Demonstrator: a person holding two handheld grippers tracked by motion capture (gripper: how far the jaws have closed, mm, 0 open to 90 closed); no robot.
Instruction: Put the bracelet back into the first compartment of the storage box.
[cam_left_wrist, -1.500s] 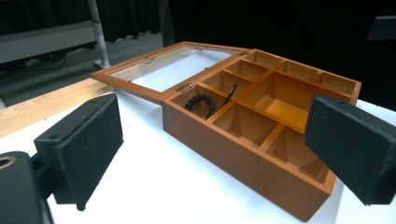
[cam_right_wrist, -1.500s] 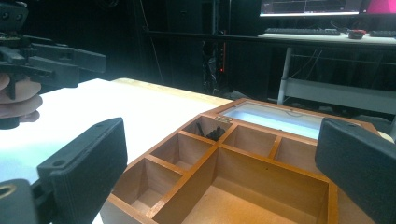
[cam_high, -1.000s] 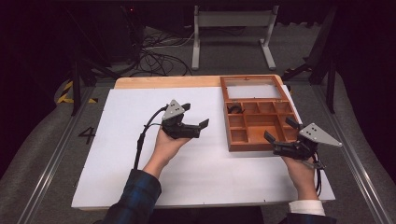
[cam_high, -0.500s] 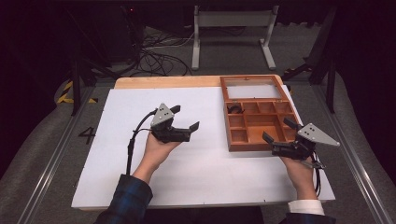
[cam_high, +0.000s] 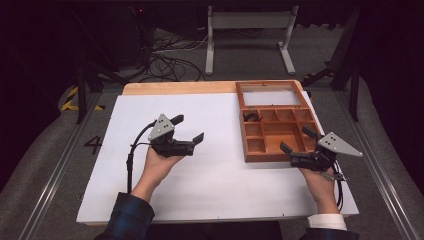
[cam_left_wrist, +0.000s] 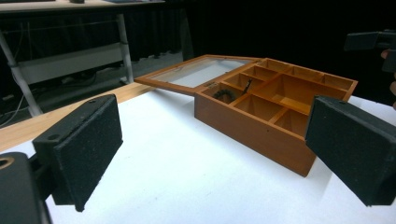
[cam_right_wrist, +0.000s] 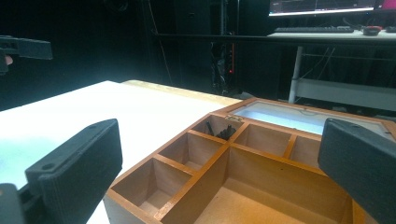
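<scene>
An open wooden compartment box (cam_high: 256, 156) sits at the right of the white sheet, its glass lid (cam_high: 270, 95) laid back flat. A small dark item (cam_high: 251, 117) lies in the box's far-left compartment; it appears again in the left gripper view (cam_left_wrist: 219, 93) and the right gripper view (cam_right_wrist: 227, 131). My left gripper (cam_high: 188, 128) is held open and empty over the sheet, well left of the box (cam_left_wrist: 275, 135). My right gripper (cam_high: 298, 140) is open and empty at the box's near right corner, its jaws spread over the compartments (cam_right_wrist: 196, 186).
The white sheet (cam_high: 215, 170) covers most of the table, with a bare wooden strip (cam_high: 180, 88) at the back. A metal stand (cam_high: 250, 30) and floor cables (cam_high: 165, 55) lie beyond the table. Rails (cam_high: 50, 175) flank it.
My left gripper has drawn back to the left, away from the box, still open. The right gripper has barely shifted.
</scene>
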